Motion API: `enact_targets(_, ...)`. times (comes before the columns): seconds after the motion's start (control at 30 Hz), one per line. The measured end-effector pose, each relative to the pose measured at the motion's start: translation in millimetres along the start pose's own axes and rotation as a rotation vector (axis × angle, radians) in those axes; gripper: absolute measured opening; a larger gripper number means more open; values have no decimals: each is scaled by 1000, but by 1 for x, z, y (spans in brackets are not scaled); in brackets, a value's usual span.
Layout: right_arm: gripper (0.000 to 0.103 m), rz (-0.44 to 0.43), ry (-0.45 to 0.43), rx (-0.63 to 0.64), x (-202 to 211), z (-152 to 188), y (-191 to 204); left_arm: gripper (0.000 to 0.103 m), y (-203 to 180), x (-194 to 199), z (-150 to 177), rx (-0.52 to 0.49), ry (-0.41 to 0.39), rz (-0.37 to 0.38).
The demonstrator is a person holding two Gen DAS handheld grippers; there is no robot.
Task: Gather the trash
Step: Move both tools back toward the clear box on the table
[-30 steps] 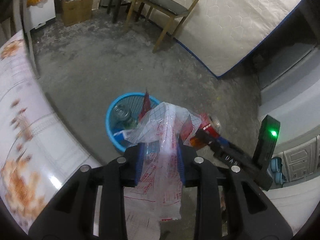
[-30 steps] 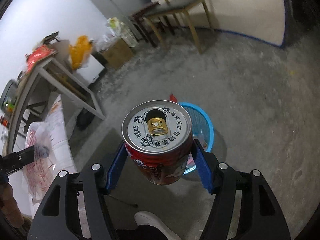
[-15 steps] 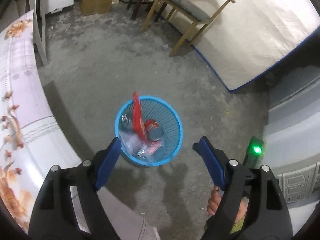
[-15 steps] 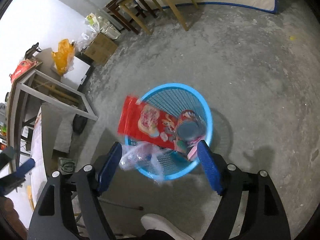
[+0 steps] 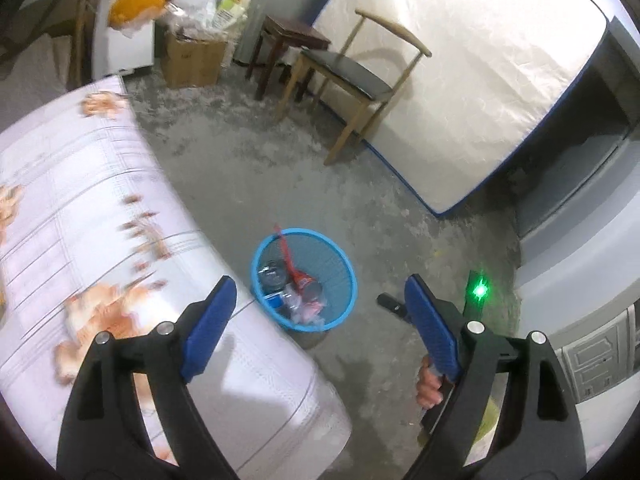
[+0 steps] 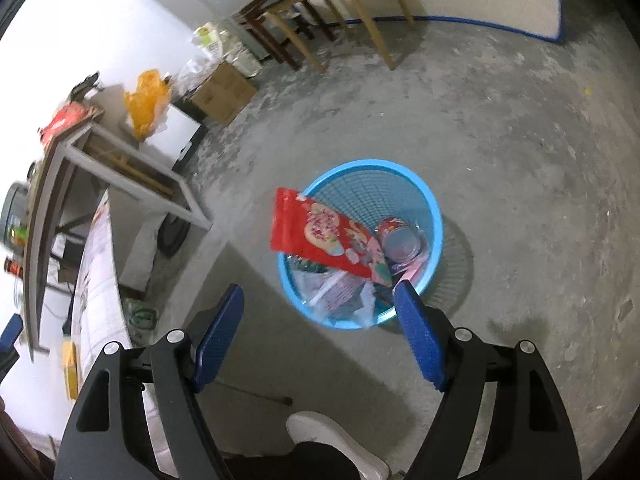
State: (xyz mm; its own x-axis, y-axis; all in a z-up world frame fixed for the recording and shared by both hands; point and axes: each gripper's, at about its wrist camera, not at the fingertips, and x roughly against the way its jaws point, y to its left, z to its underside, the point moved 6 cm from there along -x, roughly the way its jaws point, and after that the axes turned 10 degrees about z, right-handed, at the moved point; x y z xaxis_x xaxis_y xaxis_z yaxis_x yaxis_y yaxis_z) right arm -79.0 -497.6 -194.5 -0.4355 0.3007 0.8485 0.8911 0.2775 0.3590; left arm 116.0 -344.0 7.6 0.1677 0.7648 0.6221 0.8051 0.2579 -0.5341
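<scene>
Grey concrete floor (image 6: 500,128), stained and dusty, across both views. White mattress (image 5: 460,80) with blue edging leaning at the far side, upright on its edge. Counter (image 5: 80,208) under a white cloth with orange flowers, filling the left of the left wrist view, blurred. Wooden chair (image 5: 356,80) with a dark seat in front of the mattress, a dark stool (image 5: 292,44) just beside it. Cardboard box (image 6: 222,92) on the floor near the stool, an orange bag (image 6: 146,106) on a white cabinet close by.

Blue mesh bin (image 6: 434,216) standing upright on the floor, beside the counter's edge and well below both grippers. Inside the bin: red wrapper (image 6: 324,236) propped against the rim and sticking out over it, red can (image 6: 400,236) lying with its end up, clear plastic wrap (image 6: 340,292) crumpled at the near side. Same bin (image 5: 348,268) in the left wrist view, with the wrapper seen edge-on and a dark round item beside it, too small to name.

Left gripper (image 5: 320,324) above the counter's edge, jaws spread wide with nothing between them. Right gripper (image 6: 320,332) over the floor just short of the bin, jaws likewise spread and bare. White shoe (image 6: 320,428) at the bottom of the right wrist view.
</scene>
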Motion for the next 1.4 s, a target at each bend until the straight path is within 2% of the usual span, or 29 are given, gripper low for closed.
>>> enact_targets(0.1, 75, -23, -16, 62, 18, 2, 26, 83, 15, 38, 23, -6, -36, -59)
enact_targets(0.23, 75, -100, -33, 169, 44, 4, 74, 83, 46, 85, 51, 24, -100, -153)
enact_targets(0.3, 75, -145, -43, 237, 57, 7, 106, 83, 69, 110, 66, 73, -139, -220)
enact_targets(0.43, 76, -233, -31, 366, 72, 19, 171, 83, 115, 160, 92, 208, -221, -286)
enact_targets(0.57, 76, -345, 14, 506, 81, 41, 246, 83, 157, 210, 111, 343, -343, -361)
enact_targets(0.67, 78, -416, 37, 635, 88, 62, 314, 83, 177, 239, 122, 409, -428, -365)
enact_targets(0.8, 82, -505, 61, 791, 91, 88, 404, 83, 194, 258, 126, 442, -492, -377)
enact_targets(0.97, 82, -557, 156, 916, 64, 117, 509, 71, 202, 264, 131, 472, -528, -331)
enact_targets(1.03, 82, -549, 154, 950, 49, 125, 548, 61, 205, 262, 130, 474, -530, -307)
enact_targets(1.1, 82, -548, 200, 990, 29, 133, 573, 56, 204, 261, 130, 469, -533, -288)
enact_targets(1.2, 82, -427, 302, 1032, -15, 151, 597, 48, 207, 256, 127, 469, -533, -261)
enact_targets(1.23, 82, -385, 380, 1056, -32, 162, 597, 47, 209, 255, 126, 470, -532, -255)
enact_targets(1.3, 82, -313, 451, 1058, -48, 174, 591, 46, 214, 251, 124, 476, -522, -248)
enact_targets(1.4, 82, -416, 582, 1036, -31, 192, 569, 46, 229, 247, 123, 512, -516, -246)
